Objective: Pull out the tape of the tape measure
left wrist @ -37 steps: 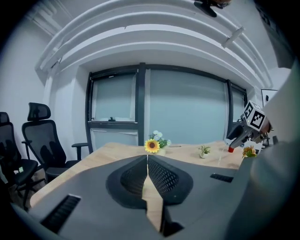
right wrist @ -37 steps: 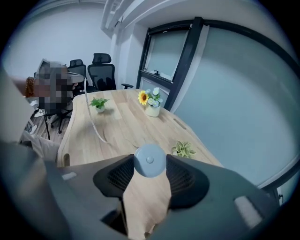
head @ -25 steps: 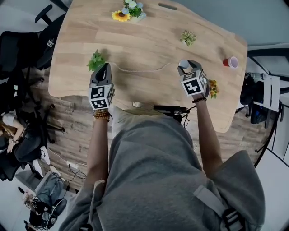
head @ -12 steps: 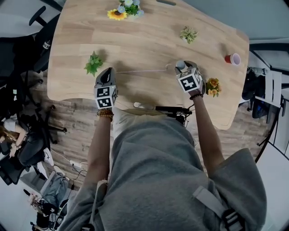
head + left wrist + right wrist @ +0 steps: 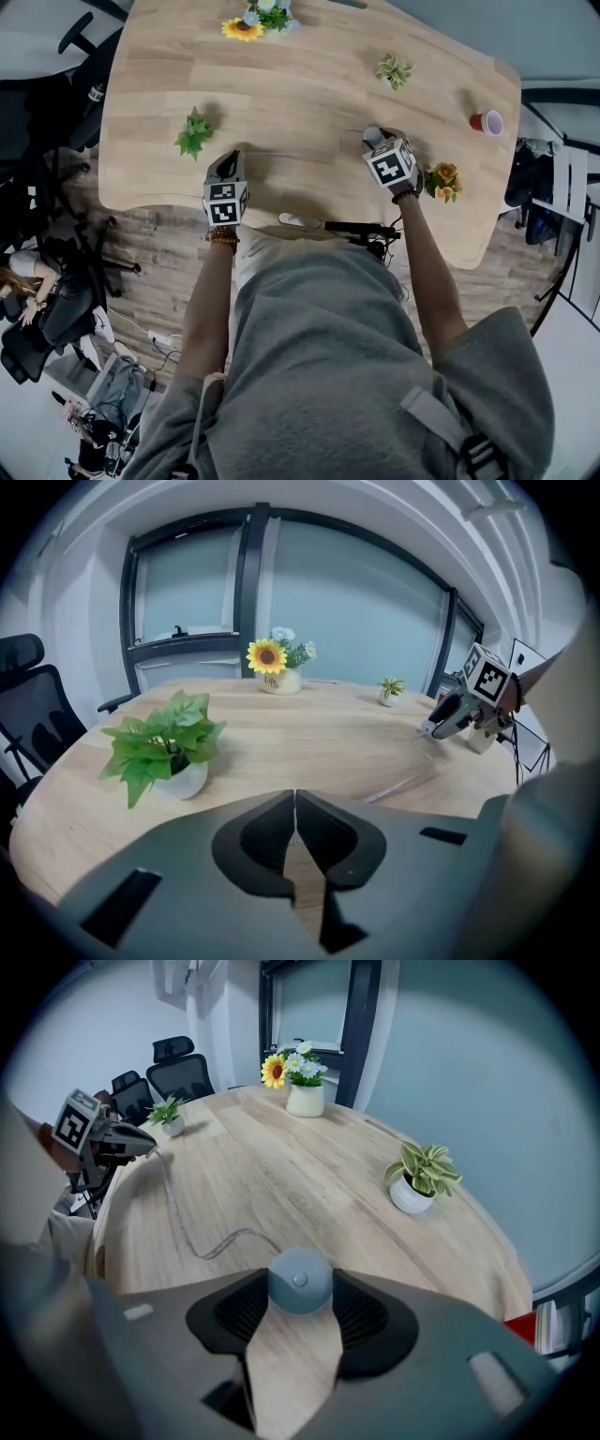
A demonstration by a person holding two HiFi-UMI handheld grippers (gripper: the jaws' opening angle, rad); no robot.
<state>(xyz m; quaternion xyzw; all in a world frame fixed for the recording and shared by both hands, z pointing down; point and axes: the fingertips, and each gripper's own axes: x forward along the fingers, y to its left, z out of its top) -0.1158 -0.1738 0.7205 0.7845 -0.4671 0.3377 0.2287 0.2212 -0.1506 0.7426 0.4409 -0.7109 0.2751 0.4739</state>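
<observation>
Tape measure (image 5: pixel 300 1282) clamped in right claw (image 5: pixel 300 1297); left claw (image 5: pixel 295 808) fully closed.

Head cam steeply down on table (image 5: pixel 300 84); both gripper cams low, angled together across it

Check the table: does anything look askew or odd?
Only the tape: it lies slack in a wavy curve on the table between the left gripper and the tape measure clamped in the right gripper, not stretched straight. Nothing looks spilled or tipped.
</observation>
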